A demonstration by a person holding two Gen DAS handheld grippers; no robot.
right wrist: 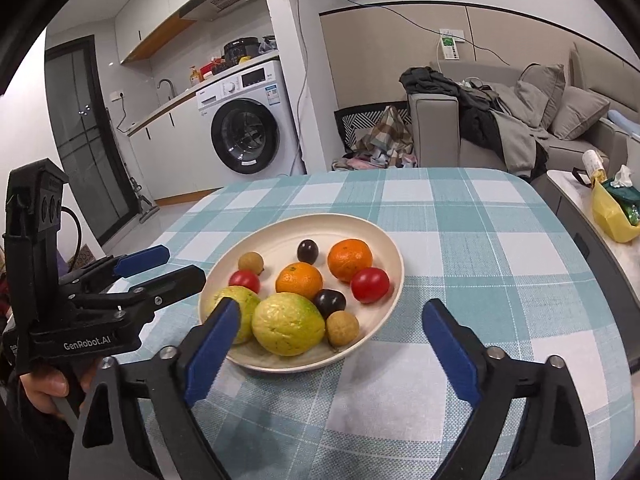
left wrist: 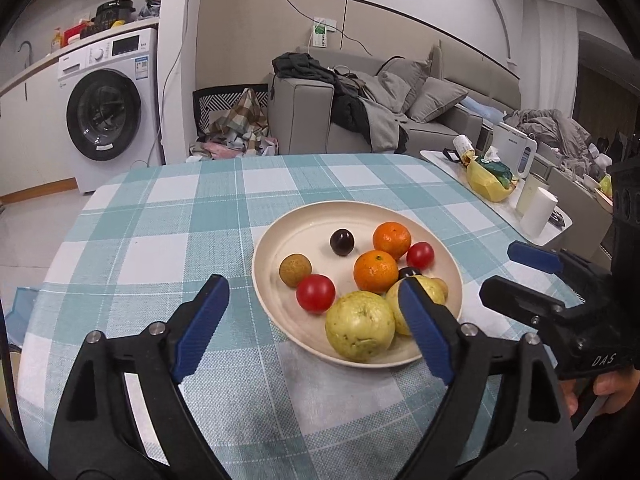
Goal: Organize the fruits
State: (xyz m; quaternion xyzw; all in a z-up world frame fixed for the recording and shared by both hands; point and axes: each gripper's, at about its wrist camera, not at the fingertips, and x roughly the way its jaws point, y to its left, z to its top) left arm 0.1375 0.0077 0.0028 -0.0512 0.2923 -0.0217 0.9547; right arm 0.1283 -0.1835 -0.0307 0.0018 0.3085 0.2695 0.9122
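Left wrist view: left hand-held gripper (left wrist: 312, 316) released, empty, above the surface (left wrist: 160, 220); plate (left wrist: 280, 240) of fruit just ahead, right of centre. Right wrist view: right hand-held gripper (right wrist: 332, 336) released, empty; plate (right wrist: 384, 252) just ahead, guava (right wrist: 288, 324) nearest, between the fingers.

My left gripper (left wrist: 314, 322) is spread wide, its two blue-padded fingers (left wrist: 202, 320) angled apart with nothing between them. My right gripper (right wrist: 334, 346) is parted just as wide and holds nothing. Each shows in the other's camera, side by side and level, jaws apart, pointing forward. My bare hands (right wrist: 48, 386) wrap the handles below, fingers curled round the trigger (left wrist: 600, 388).
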